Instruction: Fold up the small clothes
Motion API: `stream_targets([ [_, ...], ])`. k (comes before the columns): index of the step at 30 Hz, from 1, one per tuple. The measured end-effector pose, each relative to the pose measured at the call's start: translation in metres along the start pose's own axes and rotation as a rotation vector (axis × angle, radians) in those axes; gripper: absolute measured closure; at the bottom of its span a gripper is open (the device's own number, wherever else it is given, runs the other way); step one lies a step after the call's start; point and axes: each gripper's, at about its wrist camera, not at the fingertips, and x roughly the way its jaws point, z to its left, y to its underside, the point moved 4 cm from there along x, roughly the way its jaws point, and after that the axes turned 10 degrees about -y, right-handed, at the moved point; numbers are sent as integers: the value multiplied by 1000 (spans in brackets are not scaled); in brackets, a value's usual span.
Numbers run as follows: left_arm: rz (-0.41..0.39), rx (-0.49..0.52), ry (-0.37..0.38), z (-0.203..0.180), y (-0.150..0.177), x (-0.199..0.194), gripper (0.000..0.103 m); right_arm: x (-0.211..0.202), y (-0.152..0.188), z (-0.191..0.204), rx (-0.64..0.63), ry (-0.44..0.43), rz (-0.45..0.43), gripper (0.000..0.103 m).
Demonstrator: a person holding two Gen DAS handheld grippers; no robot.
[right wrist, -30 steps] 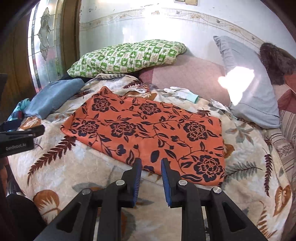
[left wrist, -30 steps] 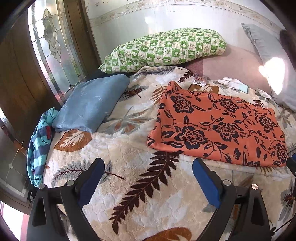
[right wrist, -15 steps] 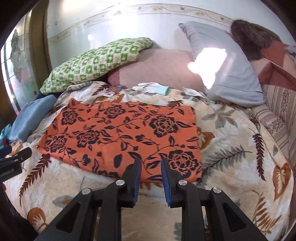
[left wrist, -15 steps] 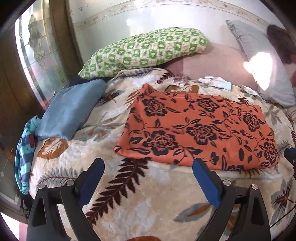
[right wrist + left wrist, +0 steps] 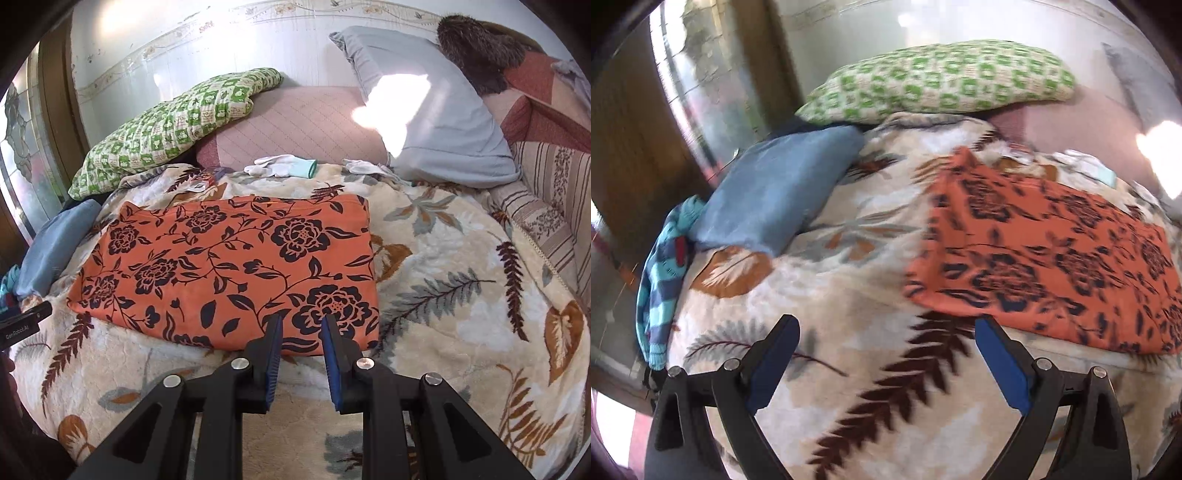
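Left wrist view, blurred: striped teal garment point(image 5: 661, 280) hangs at the left edge of the frame; blue pillow point(image 5: 775, 195) just right of it; green checked pillow point(image 5: 938, 83) at upper centre; leaf-print blanket point(image 5: 849, 295) fills the middle; orange floral cloth point(image 5: 1045, 254) lies flat at right, its near-left corner just above the right finger point(image 5: 1001, 362); left gripper point(image 5: 886, 325) at bottom, jaws released wide, nothing between them.

Right wrist view: orange floral cloth point(image 5: 229, 269) spread flat at centre-left; white glove point(image 5: 284, 166) beyond its far edge; grey pillow point(image 5: 436, 114) at upper right; right gripper point(image 5: 301, 321) at bottom centre, jaws narrowly parted and empty, tips over the cloth's near edge; contact unclear.
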Motion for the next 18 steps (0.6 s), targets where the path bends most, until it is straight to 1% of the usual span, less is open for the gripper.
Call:
stream_targets([
  [4, 106, -120, -23, 43, 1, 32, 7, 9, -5, 6, 19, -29, 12, 78],
  [7, 188, -207, 12, 55, 7, 52, 7, 19, -5, 14, 17, -49, 30, 78],
  [9, 218, -245, 56, 50, 7, 59, 7, 25, -4, 18, 12, -54, 40, 78],
  [11, 242, -268, 122, 40, 6, 66, 7, 29, -4, 19, 6, -56, 47, 78],
  [14, 303, -312, 213, 19, 8, 76, 7, 31, -4, 19, 11, -60, 49, 78],
  [15, 315, -327, 233, 12, 8, 78, 7, 32, -4, 18, 18, -62, 51, 78],
  [18, 331, -340, 253, -7, 6, 88, 7, 35, -5, 12, 45, -72, 57, 78],
])
